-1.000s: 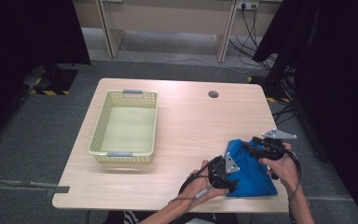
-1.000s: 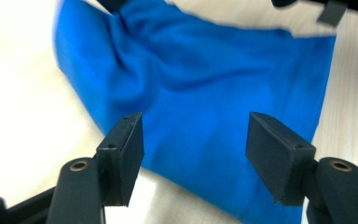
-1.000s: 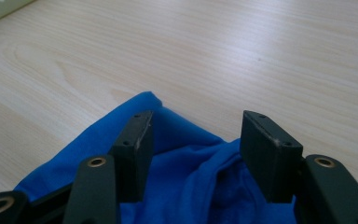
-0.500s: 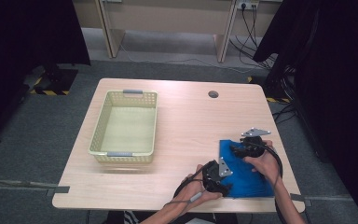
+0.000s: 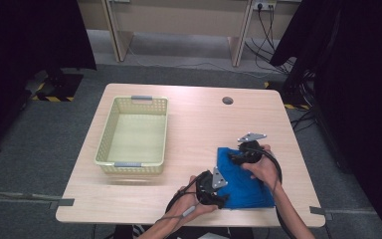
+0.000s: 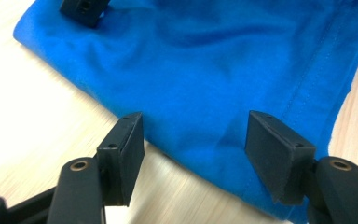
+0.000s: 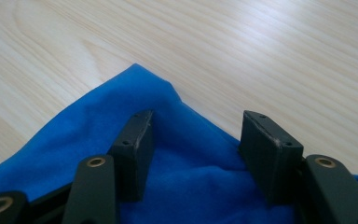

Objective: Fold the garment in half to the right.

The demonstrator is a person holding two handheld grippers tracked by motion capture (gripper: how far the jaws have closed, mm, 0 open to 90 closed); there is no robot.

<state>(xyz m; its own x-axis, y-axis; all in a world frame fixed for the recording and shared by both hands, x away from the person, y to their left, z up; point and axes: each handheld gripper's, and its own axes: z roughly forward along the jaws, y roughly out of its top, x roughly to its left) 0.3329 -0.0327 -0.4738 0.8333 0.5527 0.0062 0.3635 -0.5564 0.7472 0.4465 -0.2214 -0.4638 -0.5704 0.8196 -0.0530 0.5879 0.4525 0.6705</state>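
Blue cloth (image 5: 246, 181), high view lower right; yellow basket (image 5: 133, 133) left of centre. Left gripper (image 6: 196, 133) and right gripper (image 7: 196, 135) views: jaws apart over cloth, nothing gripped.

The left gripper (image 6: 193, 140) is hovering with jaws apart over the near edge of the blue cloth (image 6: 223, 70) lying on the table (image 6: 32, 121); another gripper's jaw tip (image 6: 85, 9) is resting at the cloth's far left.

desk (image 5: 189, 124): light wood, round cable hole (image 5: 227, 100) at far right | floor (image 5: 40, 149): grey carpet, tape strips near, yellow-black hazard tape (image 5: 54, 98) far left | black curtains (image 5: 25, 40) left and right | pale furniture legs (image 5: 110, 30) far | wall socket (image 5: 262, 5) with cables, far right
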